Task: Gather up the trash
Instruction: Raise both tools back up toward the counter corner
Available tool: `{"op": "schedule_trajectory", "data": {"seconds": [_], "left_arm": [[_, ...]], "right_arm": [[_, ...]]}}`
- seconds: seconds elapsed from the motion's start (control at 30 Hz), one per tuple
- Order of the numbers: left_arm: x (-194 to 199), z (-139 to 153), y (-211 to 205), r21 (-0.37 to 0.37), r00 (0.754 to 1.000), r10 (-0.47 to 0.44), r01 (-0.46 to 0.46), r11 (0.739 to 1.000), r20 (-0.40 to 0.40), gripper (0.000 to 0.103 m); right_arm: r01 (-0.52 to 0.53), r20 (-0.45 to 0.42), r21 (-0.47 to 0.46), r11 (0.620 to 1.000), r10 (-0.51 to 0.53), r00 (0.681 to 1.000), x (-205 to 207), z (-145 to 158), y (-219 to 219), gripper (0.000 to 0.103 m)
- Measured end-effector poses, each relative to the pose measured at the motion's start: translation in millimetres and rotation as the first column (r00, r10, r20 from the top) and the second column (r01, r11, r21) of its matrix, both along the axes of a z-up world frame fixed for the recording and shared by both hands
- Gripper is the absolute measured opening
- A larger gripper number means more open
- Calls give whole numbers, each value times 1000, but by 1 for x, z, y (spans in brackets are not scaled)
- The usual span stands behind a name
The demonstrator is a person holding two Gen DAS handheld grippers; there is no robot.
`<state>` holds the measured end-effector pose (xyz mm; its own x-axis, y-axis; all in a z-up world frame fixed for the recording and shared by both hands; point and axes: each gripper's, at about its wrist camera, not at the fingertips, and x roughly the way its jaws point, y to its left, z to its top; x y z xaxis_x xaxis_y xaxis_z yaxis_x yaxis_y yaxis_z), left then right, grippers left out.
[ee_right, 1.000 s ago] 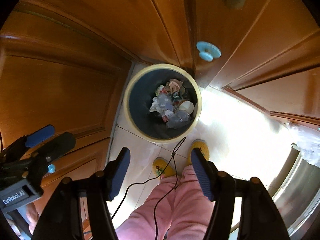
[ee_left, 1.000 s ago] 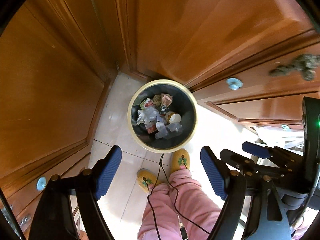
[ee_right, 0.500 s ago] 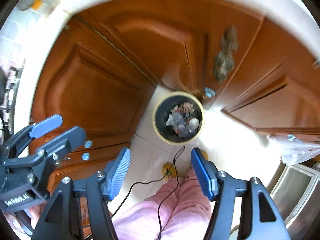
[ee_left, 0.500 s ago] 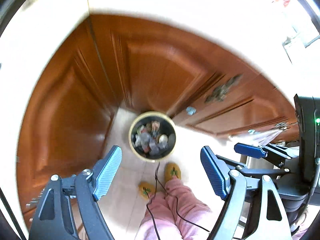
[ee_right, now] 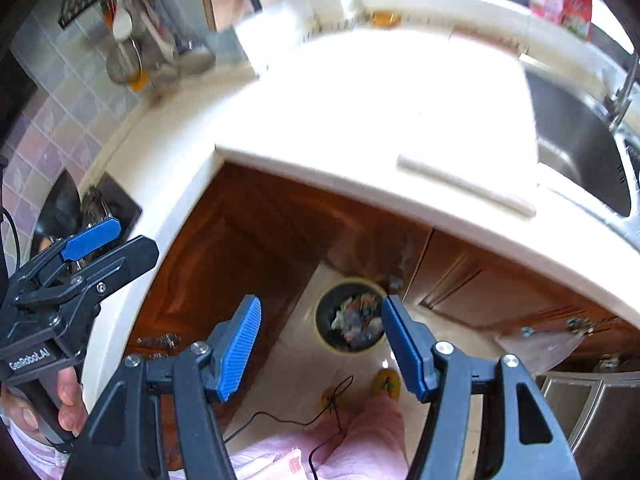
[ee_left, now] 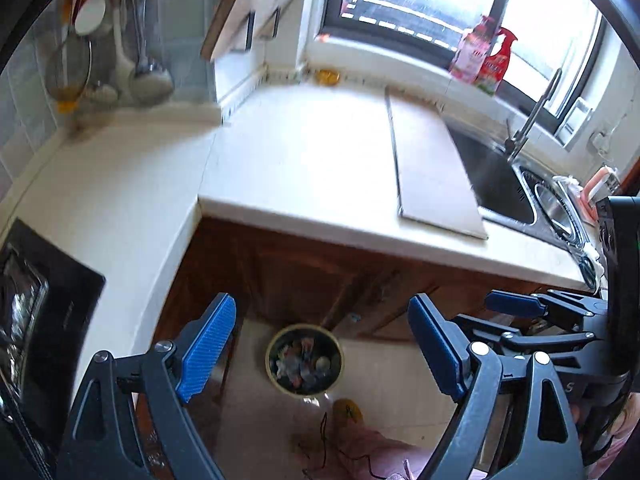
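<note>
Down on the floor, in the corner where the brown cupboards [ee_left: 304,272] meet, stands the round trash bin [ee_left: 305,360]. It has a pale rim and is full of crumpled wrappers and small bottles. I look down at it from high up. My left hand-held gripper [ee_left: 320,348] has its two blue pads wide apart. Its jaws have just been opening a bit more, and nothing is between them. My right hand-held gripper [ee_right: 320,344] also has its blue pads apart and holds nothing. In its view the bin [ee_right: 352,316] shows in the gap between the pads, far below. My yellow slippers [ee_right: 386,382] and pink trousers [ee_right: 360,440] are on the pale floor tiles, near the bin. A thin black cable [ee_right: 280,420] hangs down in front of my legs. Above the cupboards is the white surface [ee_left: 304,160]. A pale cutting board [ee_left: 432,168] lies on it, just beside the steel sink [ee_left: 520,192]. Two pink and red bottles [ee_left: 480,56] stand on the window sill. Ladles and a strainer [ee_left: 68,68] hang on the tiled wall.
</note>
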<state>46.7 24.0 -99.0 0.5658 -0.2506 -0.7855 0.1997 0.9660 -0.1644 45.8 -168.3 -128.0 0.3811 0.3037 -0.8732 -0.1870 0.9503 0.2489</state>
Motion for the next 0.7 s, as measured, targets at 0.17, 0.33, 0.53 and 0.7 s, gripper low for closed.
{"op": "schedule_trajectory", "data": {"seconds": [0.17,0.33,0.53,0.7], "left_arm": [[0,53,-11,37,991,-35,30,999,128,94],[10,98,-23,102,969,-54,30,994,243,98],[33,143,-38,168,939,-60,3,986,339,102],[74,166,-62,220,916,-50,-42,975,398,102]], "right_arm": [[33,82,-22,999,-31,996,6,50,-19,64],[61,161,-32,998,-55,985,19,101,-42,63],[90,256,-51,995,-74,964,54,153,-70,63],[92,318,-59,994,-69,946,98,171,-91,63]]}}
